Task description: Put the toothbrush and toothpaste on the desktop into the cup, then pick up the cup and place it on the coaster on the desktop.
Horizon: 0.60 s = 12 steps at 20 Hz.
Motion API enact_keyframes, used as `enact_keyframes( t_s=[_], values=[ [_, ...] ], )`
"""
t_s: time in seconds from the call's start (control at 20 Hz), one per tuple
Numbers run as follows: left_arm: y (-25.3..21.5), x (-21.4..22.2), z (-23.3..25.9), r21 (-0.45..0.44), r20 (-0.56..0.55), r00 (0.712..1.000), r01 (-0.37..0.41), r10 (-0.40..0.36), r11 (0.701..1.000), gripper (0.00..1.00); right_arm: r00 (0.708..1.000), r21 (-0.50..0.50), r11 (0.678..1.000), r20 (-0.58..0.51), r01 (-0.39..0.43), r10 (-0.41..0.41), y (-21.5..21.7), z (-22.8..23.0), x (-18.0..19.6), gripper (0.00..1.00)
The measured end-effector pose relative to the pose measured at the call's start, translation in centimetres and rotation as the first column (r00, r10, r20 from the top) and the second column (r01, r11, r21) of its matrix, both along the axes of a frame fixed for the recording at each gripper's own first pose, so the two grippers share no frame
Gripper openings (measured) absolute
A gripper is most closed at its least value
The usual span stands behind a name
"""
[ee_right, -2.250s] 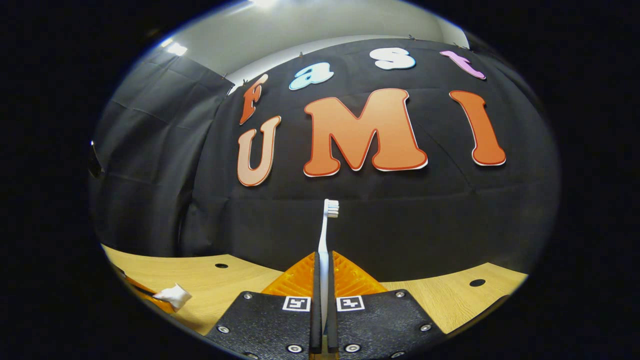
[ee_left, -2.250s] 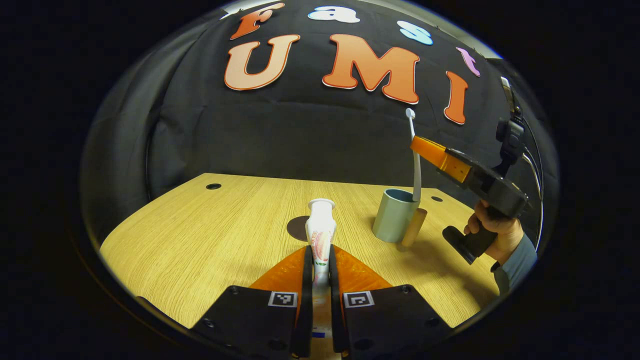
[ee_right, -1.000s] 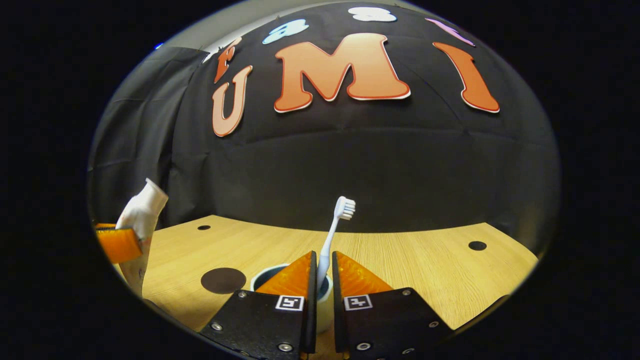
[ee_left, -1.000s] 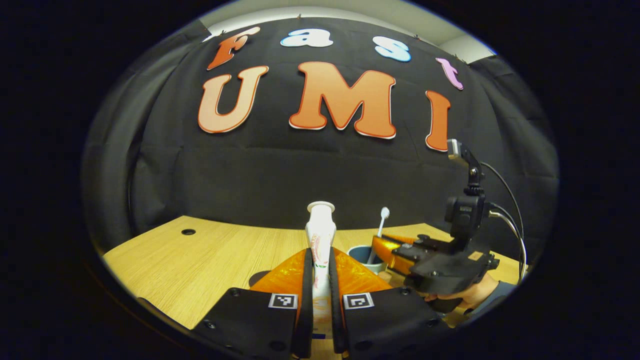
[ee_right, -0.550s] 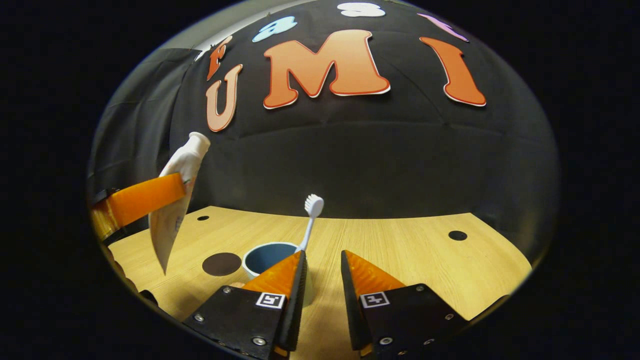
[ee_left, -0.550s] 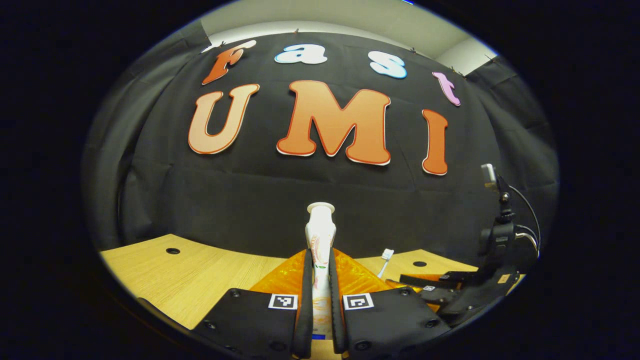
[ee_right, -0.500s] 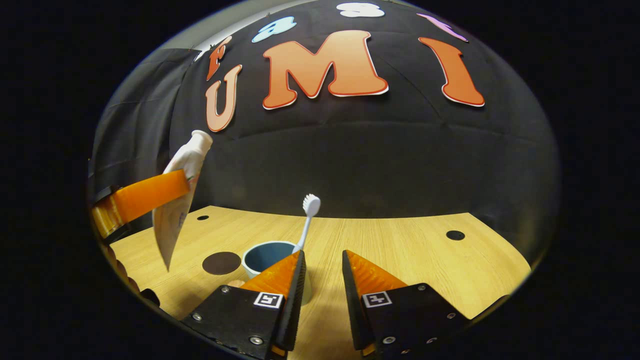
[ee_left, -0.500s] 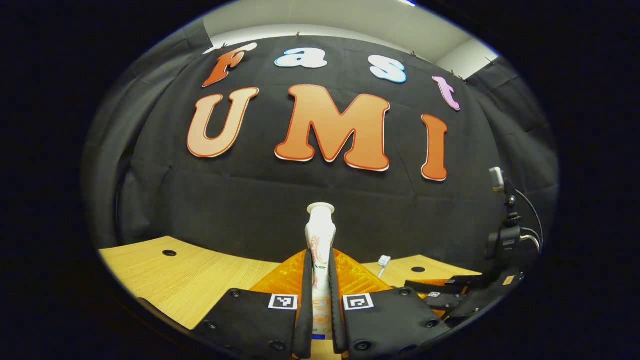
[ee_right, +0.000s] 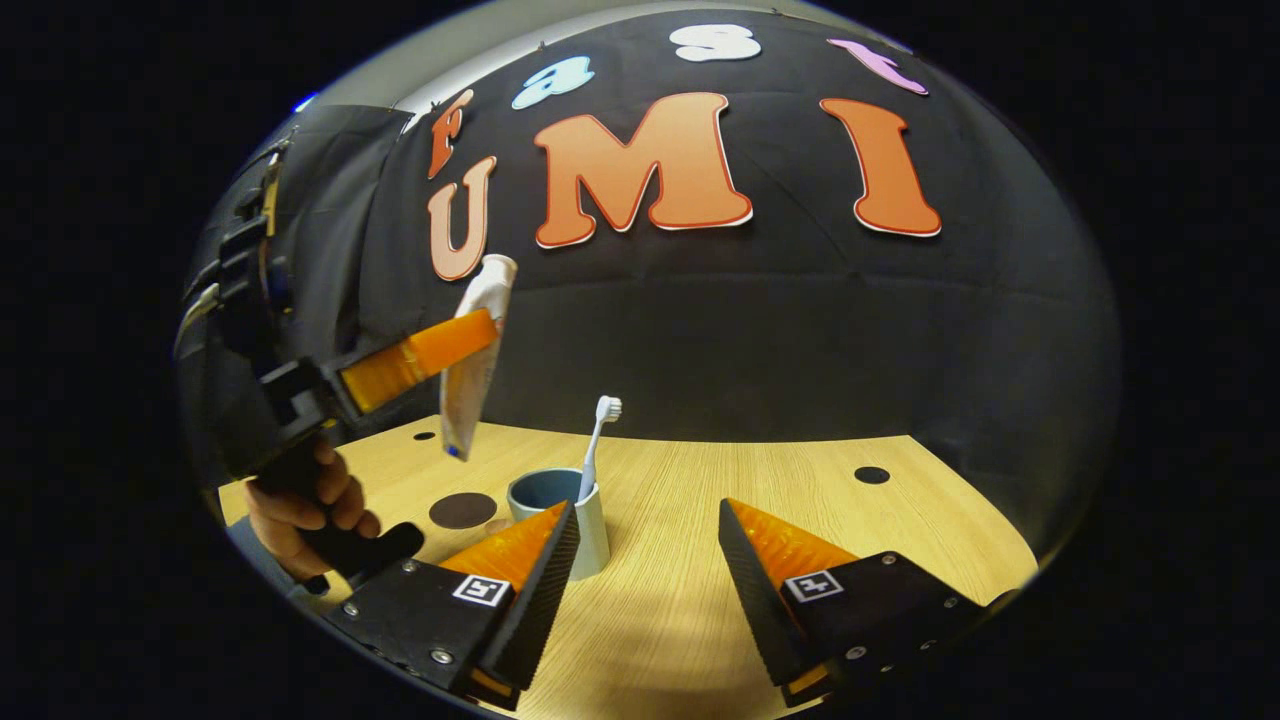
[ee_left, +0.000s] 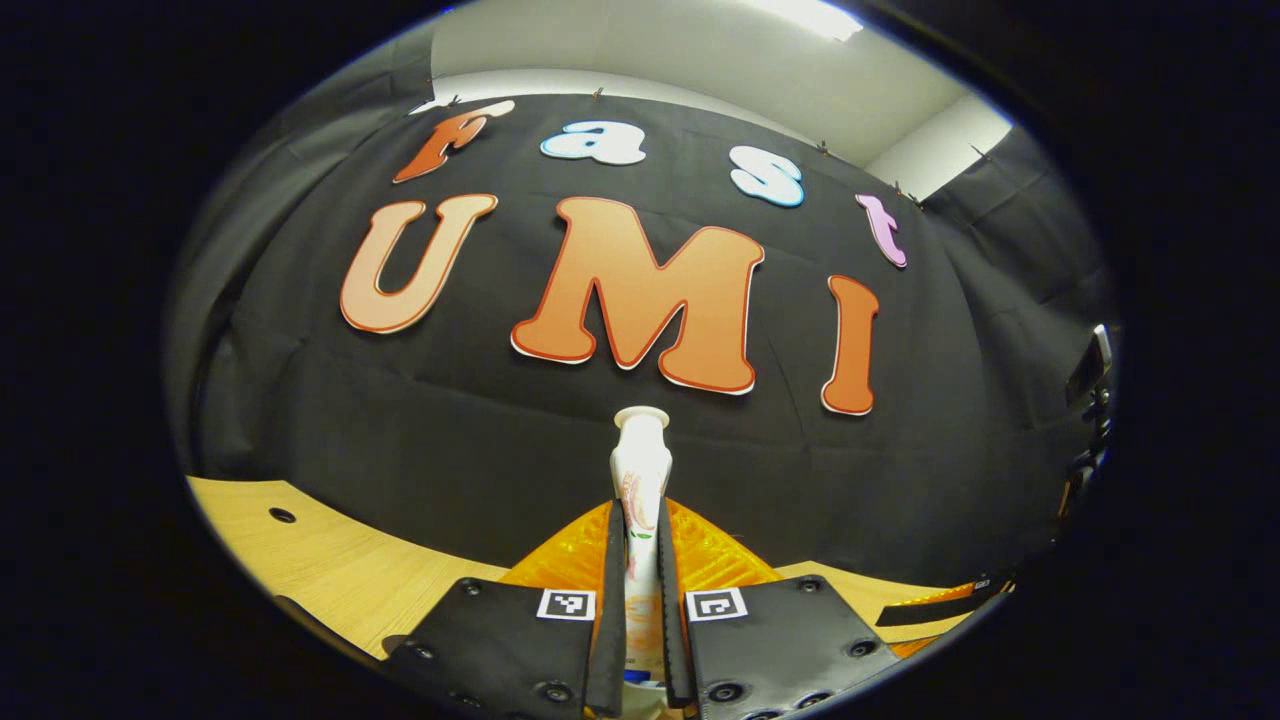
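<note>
One toothpaste tube point(ee_left: 640, 470) clamped cap-up between both fingers of the left gripper point(ee_left: 640, 560), raised in the air to the left of and above the single cup point(ee_right: 566, 508). One toothbrush point(ee_right: 594, 440) leaning bristles-up inside that cup on the desk point(ee_right: 700, 560), with one dark round coaster point(ee_right: 462, 510) just to its left. Right gripper point(ee_right: 648, 540) spread wide and holding nothing, cup just ahead of its left finger.

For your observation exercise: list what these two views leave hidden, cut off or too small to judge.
1. Right gripper view: the toothbrush handle's lower end, hidden inside the cup.
2. Right gripper view: the cup's base, behind a right gripper finger.
3. Left gripper view: the toothpaste tube's lower part, hidden between the left gripper fingers.
4. Right gripper view: the tube's print, too small.
</note>
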<state>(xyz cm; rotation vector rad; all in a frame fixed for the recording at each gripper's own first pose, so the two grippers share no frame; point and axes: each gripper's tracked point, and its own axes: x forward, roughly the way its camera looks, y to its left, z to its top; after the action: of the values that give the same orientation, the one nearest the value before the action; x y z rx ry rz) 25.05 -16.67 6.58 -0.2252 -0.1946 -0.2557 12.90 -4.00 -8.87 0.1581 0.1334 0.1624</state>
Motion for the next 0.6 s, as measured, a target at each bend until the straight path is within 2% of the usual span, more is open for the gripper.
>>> enact_keyframes(
  t_s=[0.15,0.6],
  values=[
    [-0.7,1.4,-1.0,-0.004,-0.010,0.999,0.039,-0.039,0.999,0.19,1.000,-0.015,1.000,0.016,-0.026,0.027,0.3,0.5,-1.3,0.91],
    [-4.0,3.9,-4.8,0.002,-0.087,0.982,0.169,-0.169,0.986,0.19,0.999,-0.030,0.999,0.023,-0.035,0.036,0.0,0.0,-3.2,0.93]
  ],
)
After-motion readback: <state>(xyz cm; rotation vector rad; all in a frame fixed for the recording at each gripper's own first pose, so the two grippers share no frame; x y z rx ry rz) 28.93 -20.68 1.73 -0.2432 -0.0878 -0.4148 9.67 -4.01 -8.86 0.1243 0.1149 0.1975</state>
